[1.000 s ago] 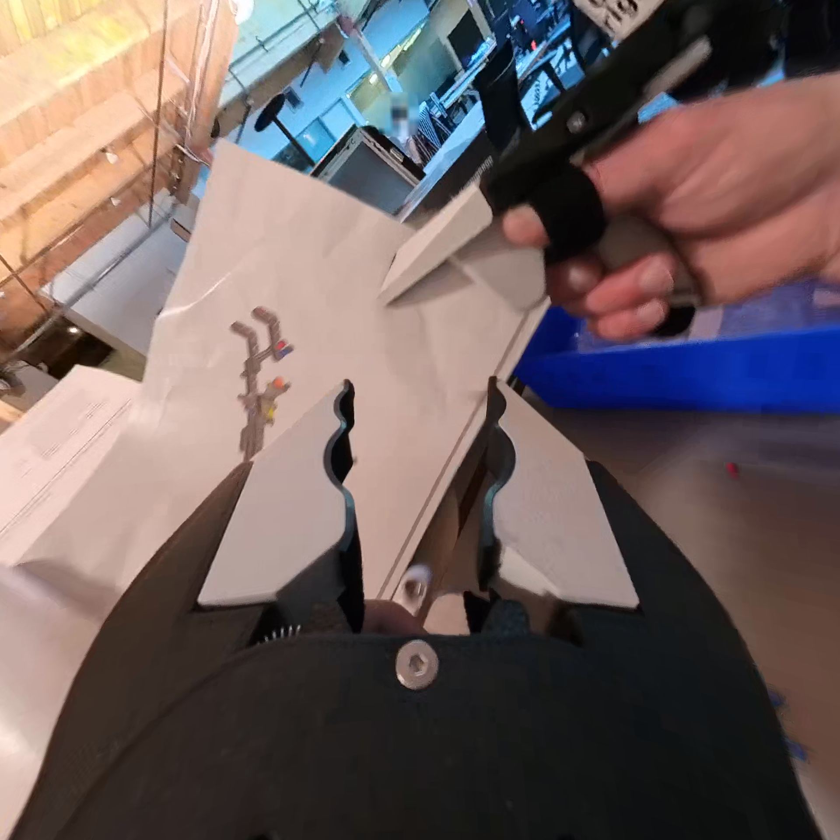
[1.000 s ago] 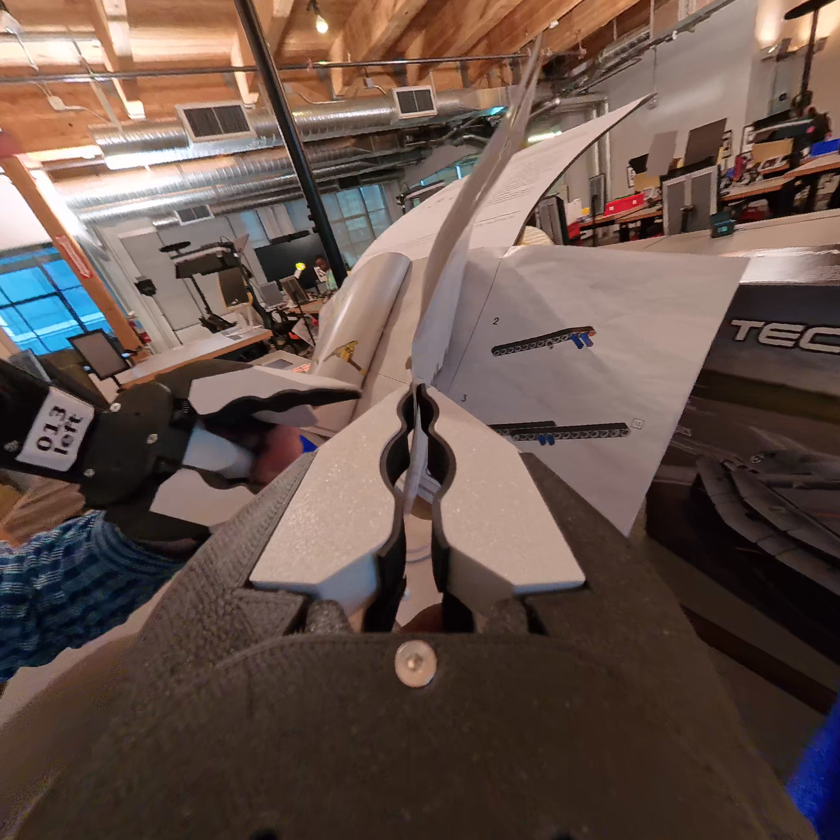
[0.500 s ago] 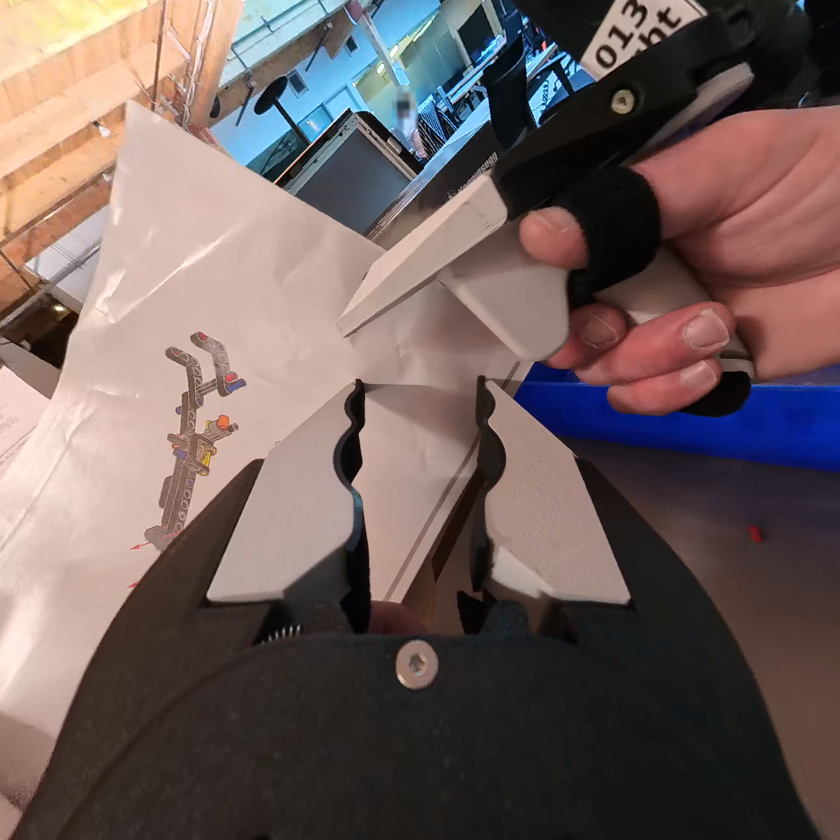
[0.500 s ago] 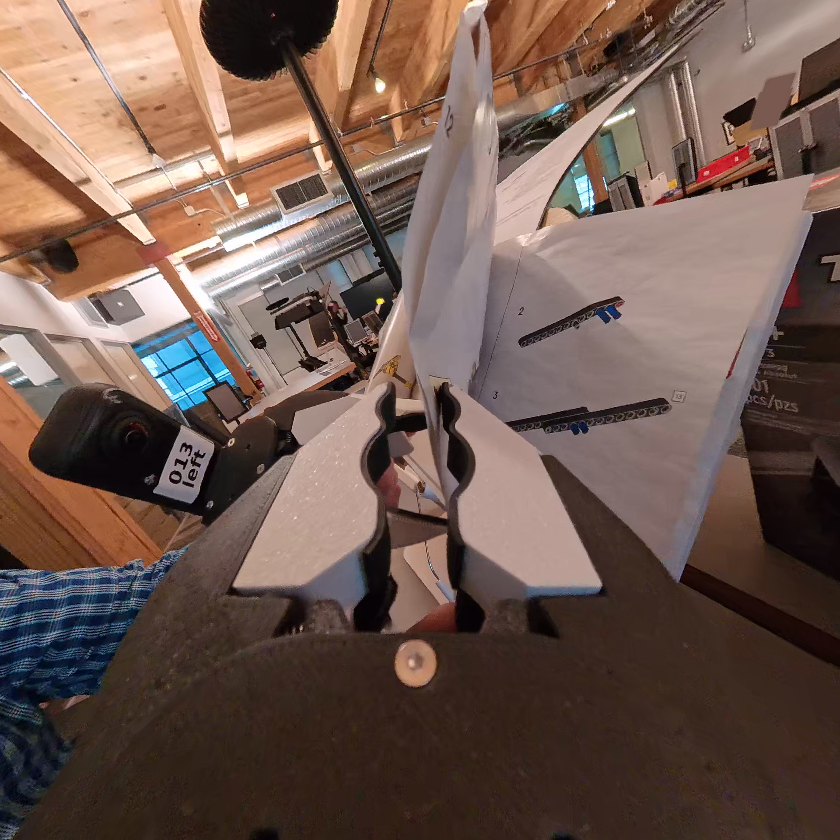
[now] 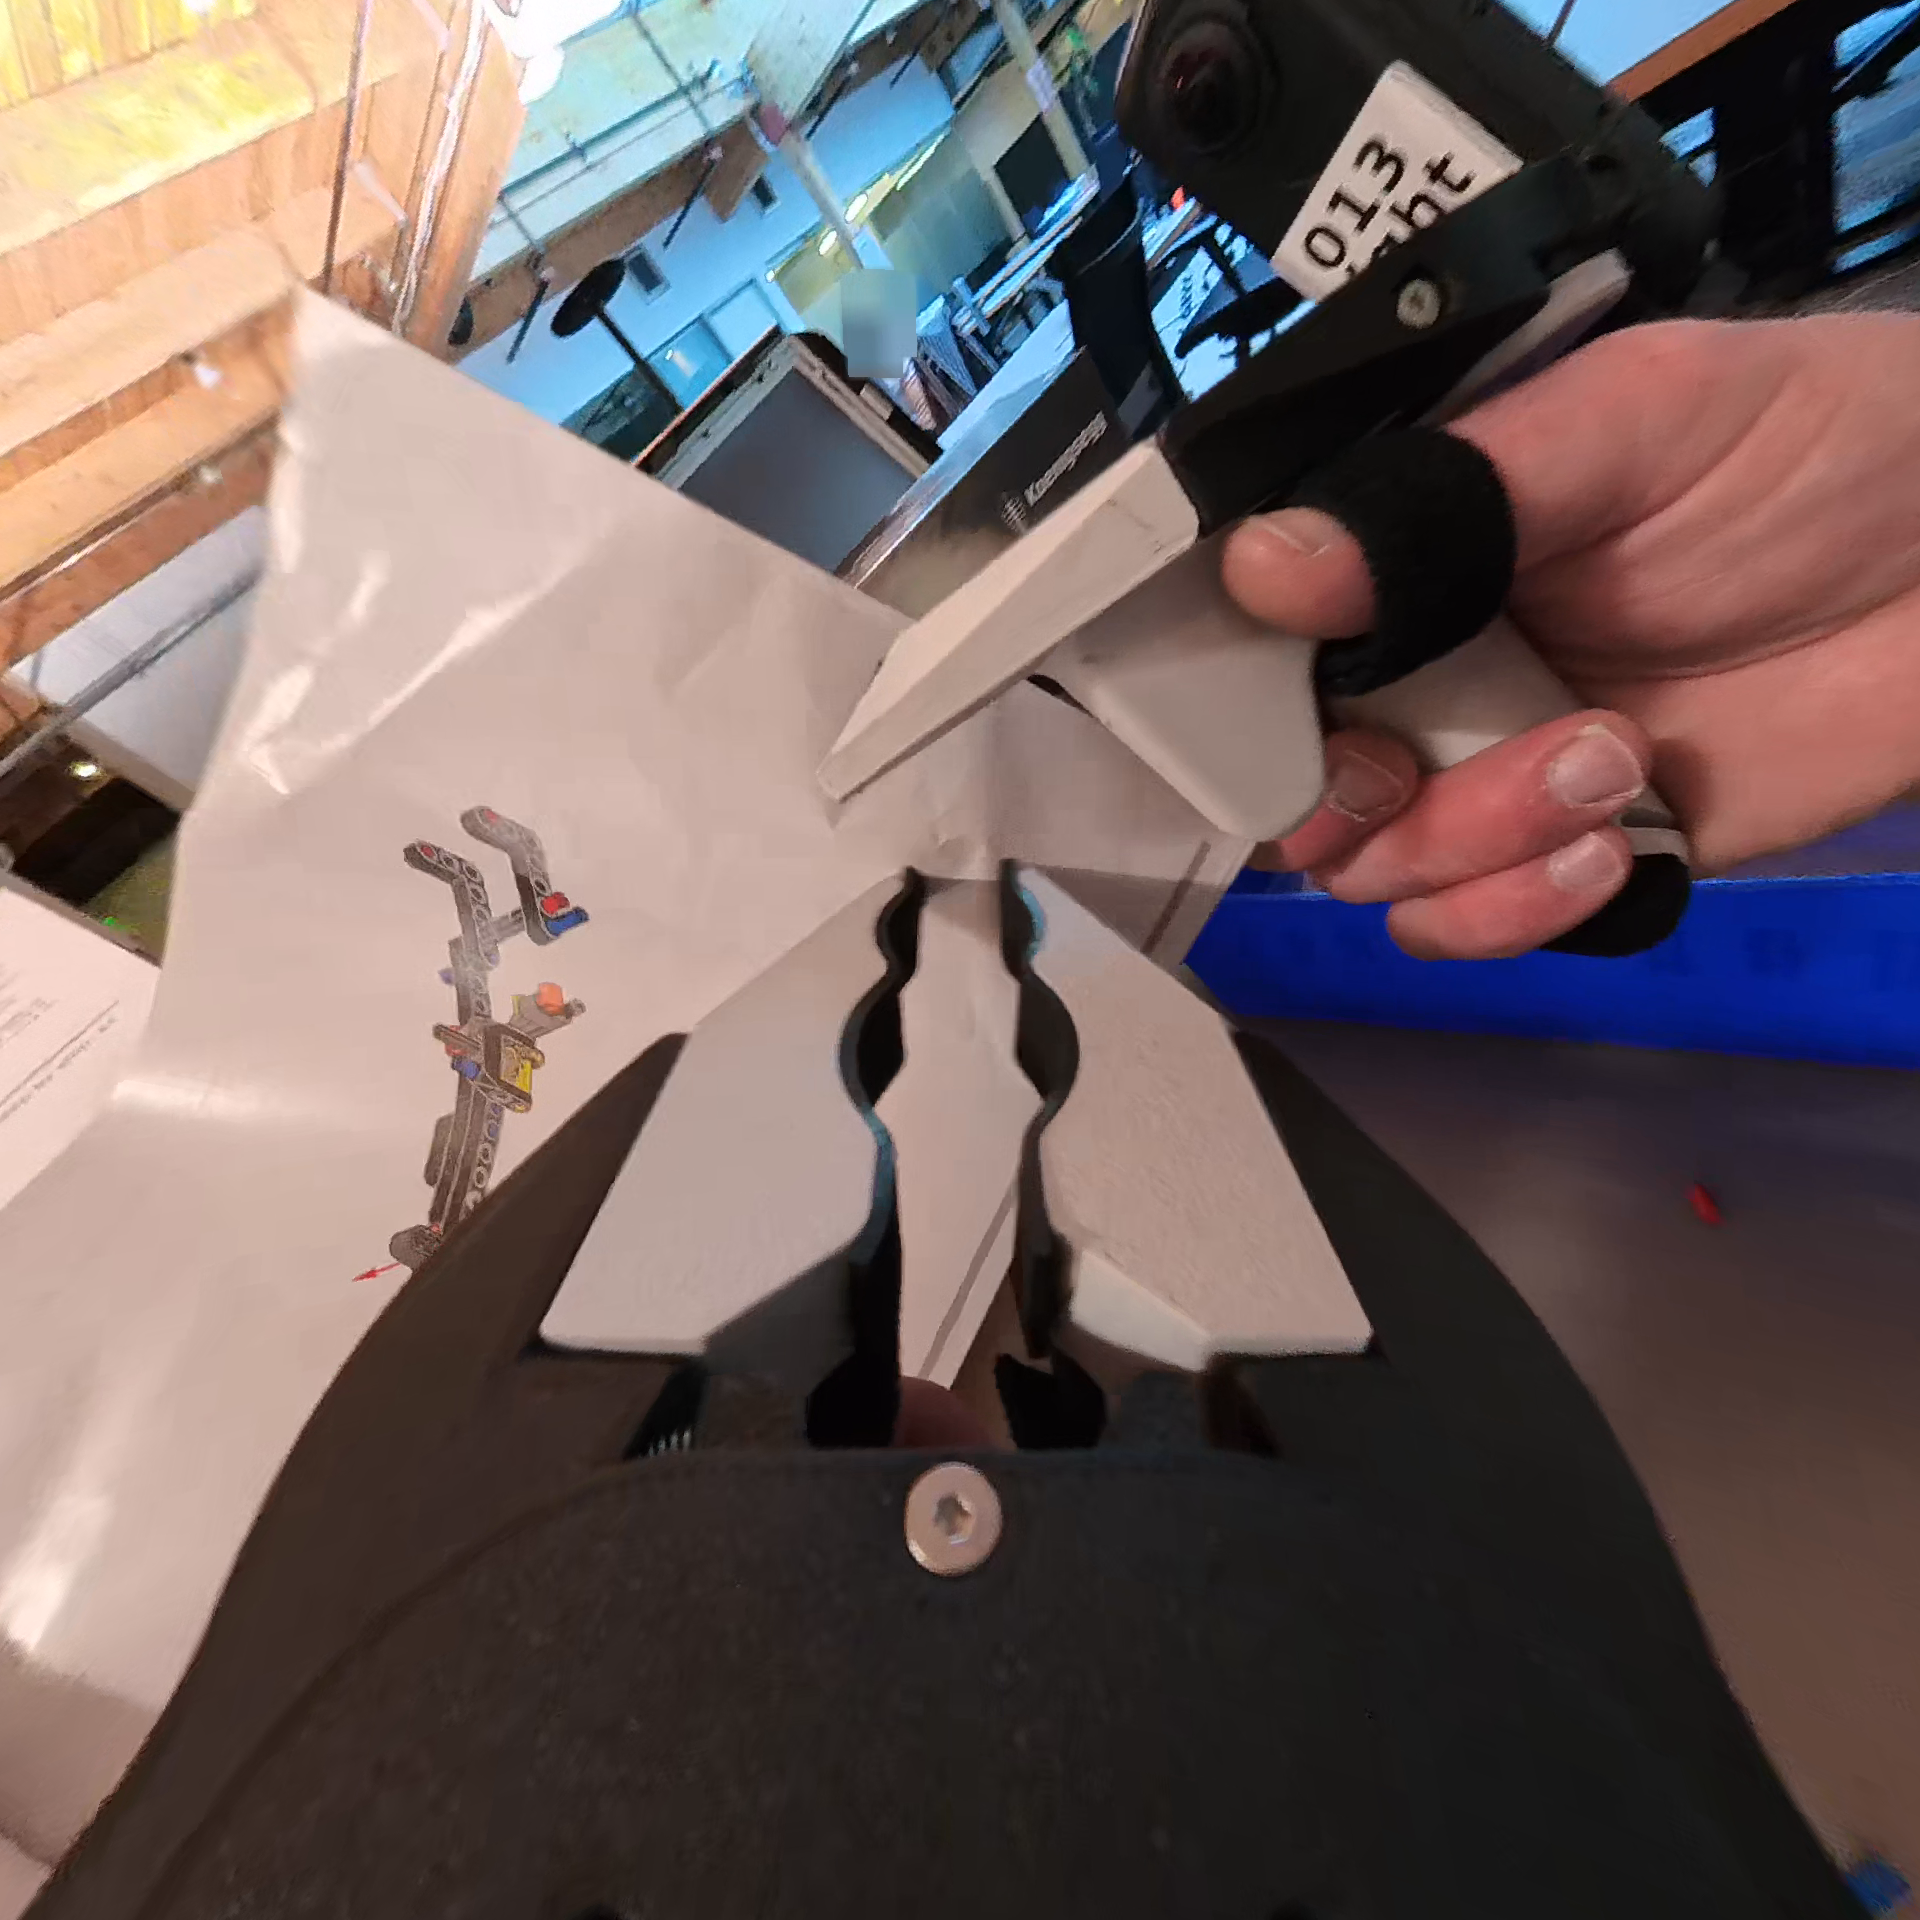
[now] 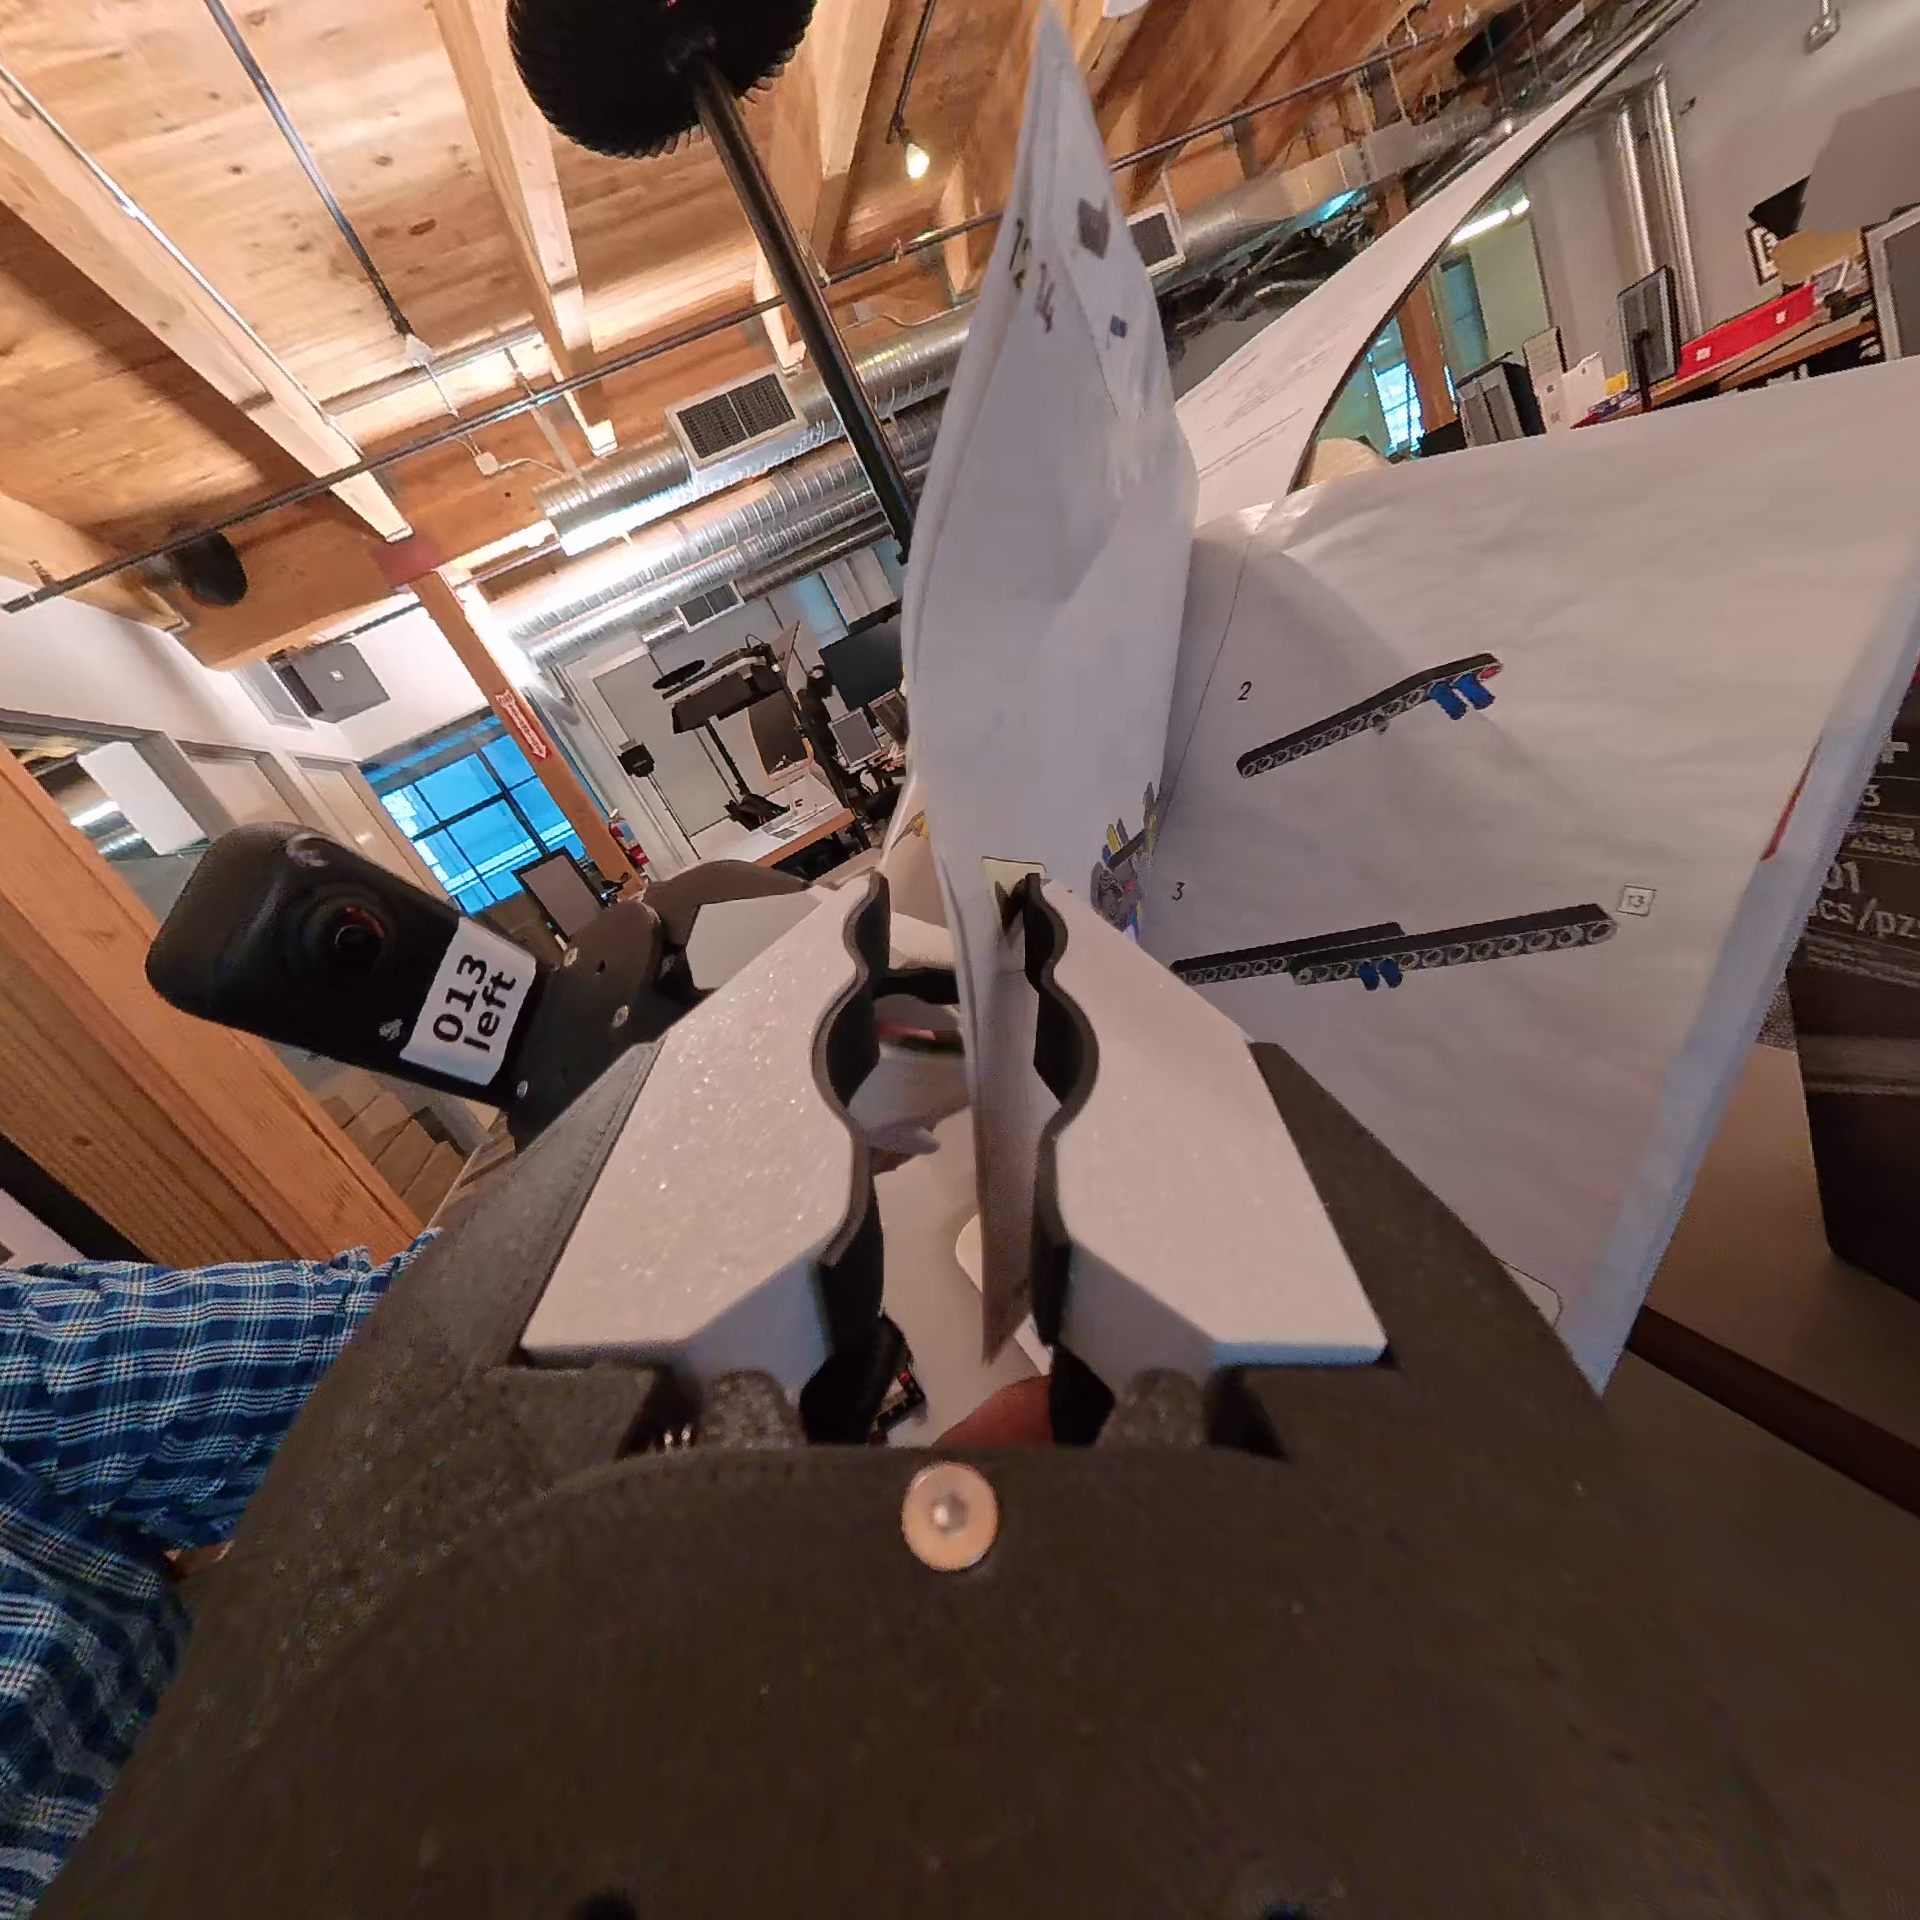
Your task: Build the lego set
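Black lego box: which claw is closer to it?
Right. Right claw sits just left of the box; left claw lies farther left, past the raised page.

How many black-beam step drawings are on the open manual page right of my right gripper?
2: the upper step drawing near the page's top, the lower step drawing beneath it. The upright page may hide more.

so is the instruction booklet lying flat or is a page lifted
A page is lifted: one leaf of the instruction booklet stands upright between the right gripper's open fingers.
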`<state>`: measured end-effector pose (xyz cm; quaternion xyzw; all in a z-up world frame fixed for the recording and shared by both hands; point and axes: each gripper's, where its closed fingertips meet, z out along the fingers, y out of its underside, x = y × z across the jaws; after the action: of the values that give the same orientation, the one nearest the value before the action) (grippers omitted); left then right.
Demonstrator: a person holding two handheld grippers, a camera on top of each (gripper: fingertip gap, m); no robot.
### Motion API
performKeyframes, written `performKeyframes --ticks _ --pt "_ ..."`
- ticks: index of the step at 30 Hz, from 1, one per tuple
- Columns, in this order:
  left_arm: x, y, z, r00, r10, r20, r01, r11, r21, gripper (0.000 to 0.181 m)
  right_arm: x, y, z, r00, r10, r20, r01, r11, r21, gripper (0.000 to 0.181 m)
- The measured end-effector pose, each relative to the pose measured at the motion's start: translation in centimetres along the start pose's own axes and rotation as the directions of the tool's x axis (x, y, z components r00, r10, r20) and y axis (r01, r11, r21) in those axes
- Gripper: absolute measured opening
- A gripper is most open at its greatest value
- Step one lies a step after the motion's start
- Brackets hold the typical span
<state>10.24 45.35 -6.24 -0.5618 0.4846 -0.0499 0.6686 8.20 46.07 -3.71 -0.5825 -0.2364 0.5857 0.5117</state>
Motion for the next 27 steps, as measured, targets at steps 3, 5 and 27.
performKeyframes --ticks 3,5,27 --pt "-0.4 -0.2 -0.1 1.0 -0.004 -0.002 0.004 1.0 0.005 0.003 -0.5 0.3 0.2 1.0 -0.004 0.02 0.005 1.0 -0.018 0.023" --pt "-0.5 -0.4 0.0 1.0 -0.018 -0.014 0.018 1.0 0.014 0.003 -0.6 0.2 0.2 1.0 -0.01 0.015 0.01 1.0 -0.016 0.023" --pt "-0.8 -0.5 0.7 0.998 -0.031 0.049 0.029 0.999 0.045 0.0 -1.1 0.3 0.5 1.0 -0.018 0.023 0.019 1.0 -0.023 0.027"
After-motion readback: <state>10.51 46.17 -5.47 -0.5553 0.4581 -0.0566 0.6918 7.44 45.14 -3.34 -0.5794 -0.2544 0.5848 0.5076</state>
